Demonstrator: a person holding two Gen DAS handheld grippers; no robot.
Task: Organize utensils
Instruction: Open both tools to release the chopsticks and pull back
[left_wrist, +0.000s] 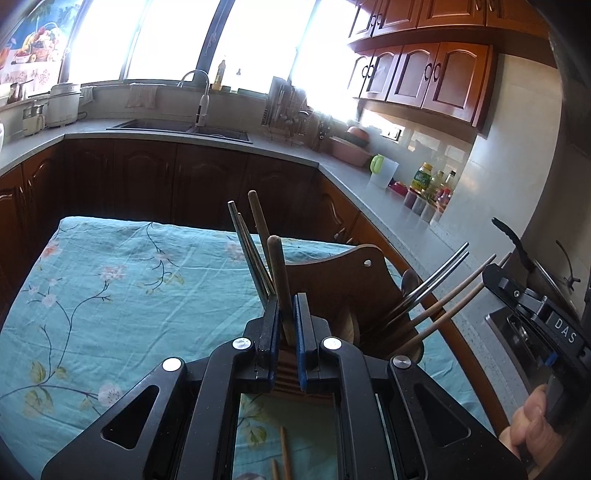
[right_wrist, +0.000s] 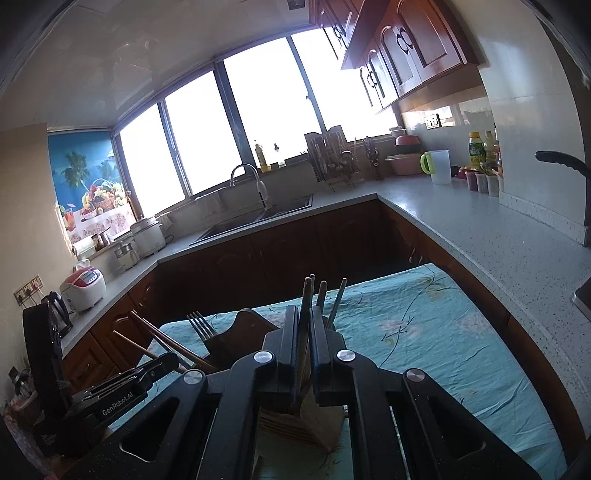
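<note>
A wooden utensil holder (left_wrist: 343, 284) stands on the table with the teal floral cloth (left_wrist: 110, 288). It holds metal chopsticks (left_wrist: 245, 247), wooden handles (left_wrist: 258, 225) and light wooden chopsticks (left_wrist: 454, 295) leaning right. My left gripper (left_wrist: 286, 314) is shut on a brown wooden handle (left_wrist: 279, 273) that stands in the holder. My right gripper (right_wrist: 304, 328) is shut on a thin wooden utensil (right_wrist: 306, 299) in the same holder (right_wrist: 299, 417). A fork (right_wrist: 199, 325) and chopsticks (right_wrist: 159, 339) lean in the left section. Loose wooden chopsticks (left_wrist: 284, 454) lie on the cloth below my left gripper.
Grey counter (right_wrist: 480, 229) runs around the table, with sink and faucet (right_wrist: 258, 192), dish rack (right_wrist: 332, 155), jug (right_wrist: 439, 166), bottles (right_wrist: 484, 151), rice cookers (right_wrist: 83, 288). A stove and pan handle (left_wrist: 513, 240) sit at right. Dark cabinets (left_wrist: 184, 184) lie beyond the table's far edge.
</note>
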